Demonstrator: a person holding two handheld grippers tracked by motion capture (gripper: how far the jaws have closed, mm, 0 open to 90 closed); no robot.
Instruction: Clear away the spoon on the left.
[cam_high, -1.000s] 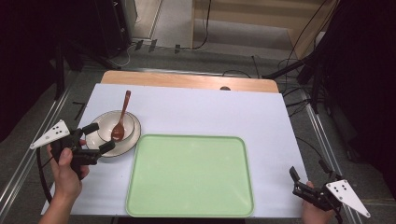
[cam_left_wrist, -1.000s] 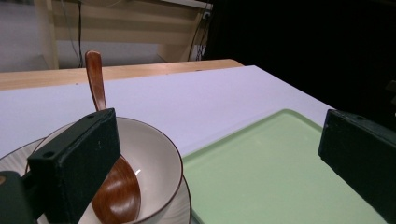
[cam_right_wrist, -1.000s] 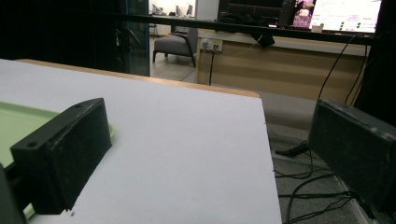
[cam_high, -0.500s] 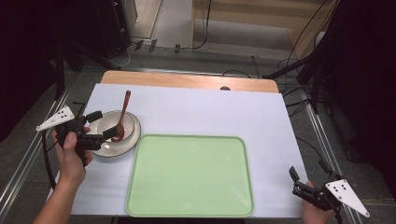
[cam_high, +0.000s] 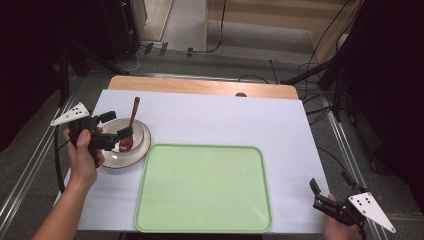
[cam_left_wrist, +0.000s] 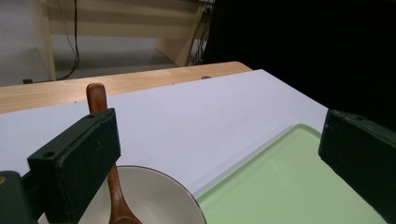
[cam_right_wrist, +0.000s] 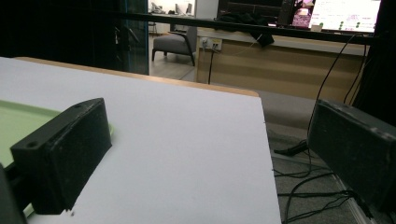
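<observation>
The wooden spoon (cam_high: 131, 125) lies in the bowl (cam_high: 114, 156). Its round end sits inside the bowl and its handle sticks out over the far rim. The left claw (cam_high: 116, 126) hangs right over the bowl, and its jaws are spread wide apart. One jaw is just beside the spoon's round end. In the left gripper view the spoon (cam_left_wrist: 113, 186) stands just behind the near jaw. The green tray (cam_high: 204, 189) lies just beside the bowl, on the side away from the hand. The right claw (cam_high: 329, 192) is far off, by the tray's near corner. Its jaws are spread apart too and hold nothing.
</observation>
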